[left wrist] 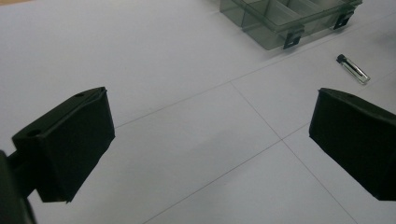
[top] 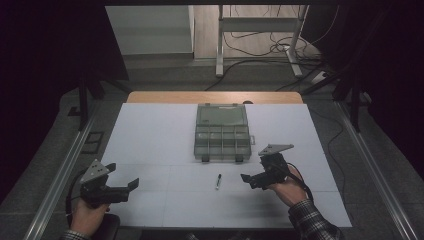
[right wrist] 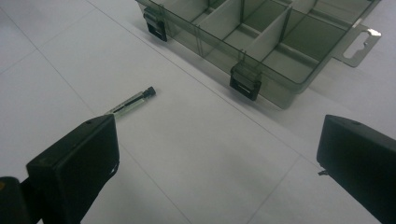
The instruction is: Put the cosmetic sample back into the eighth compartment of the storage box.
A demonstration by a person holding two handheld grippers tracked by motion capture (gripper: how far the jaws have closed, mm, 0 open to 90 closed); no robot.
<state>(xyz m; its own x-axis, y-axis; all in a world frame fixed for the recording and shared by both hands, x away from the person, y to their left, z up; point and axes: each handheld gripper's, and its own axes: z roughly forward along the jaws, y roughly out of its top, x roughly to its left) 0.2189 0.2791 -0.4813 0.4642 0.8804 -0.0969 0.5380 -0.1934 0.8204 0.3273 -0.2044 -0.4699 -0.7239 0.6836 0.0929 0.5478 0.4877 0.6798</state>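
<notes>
1. Open box (top: 222, 132) mid-desk (top: 150, 150), lid back, compartments showing.
2. Vial (top: 218, 181) flat on the desk just in front of the box, black cap toward it.
3. Left gripper (top: 131, 185) near the left front corner, fingers (left wrist: 70, 140) spread wide, holding nothing.
4. Right gripper (top: 246, 179) just right of the vial, fingers (right wrist: 79, 158) wide apart, empty.

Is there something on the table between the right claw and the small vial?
No. In the high view, bare white table separates the right claw from the vial.
</notes>
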